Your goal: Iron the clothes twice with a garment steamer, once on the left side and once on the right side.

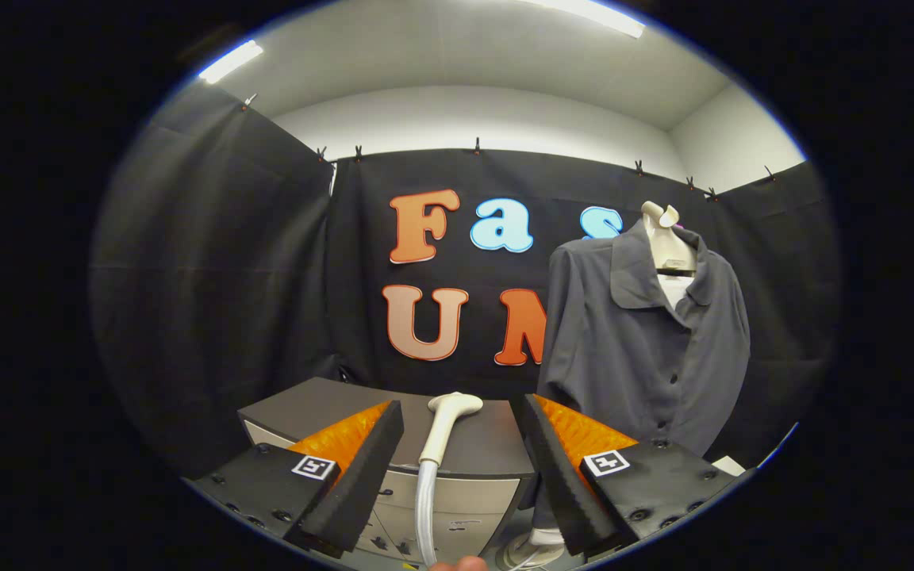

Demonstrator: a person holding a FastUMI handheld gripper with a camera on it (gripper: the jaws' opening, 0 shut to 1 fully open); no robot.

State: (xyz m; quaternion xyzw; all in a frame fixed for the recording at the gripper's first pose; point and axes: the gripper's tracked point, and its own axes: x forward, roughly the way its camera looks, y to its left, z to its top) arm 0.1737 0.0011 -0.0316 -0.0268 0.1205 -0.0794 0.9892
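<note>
Gripper [461,476] fingers spread wide, holding nothing. Steamer [443,428] stands between them, upright, head on top, hose running down from handle; fingers do not touch it. Judged: wide opening is set for closing on handle. Steamer seems propped against front edge of cabinet [306,408]; exact support cannot tell. Shirt [647,349] hangs on mannequin [666,238] beyond right finger, front facing out, so both sides reachable. Ironing not yet begun.

Black-draped booth [211,262] — grey cabinet [457,452], ceiling strip-lights [231,61].
</note>
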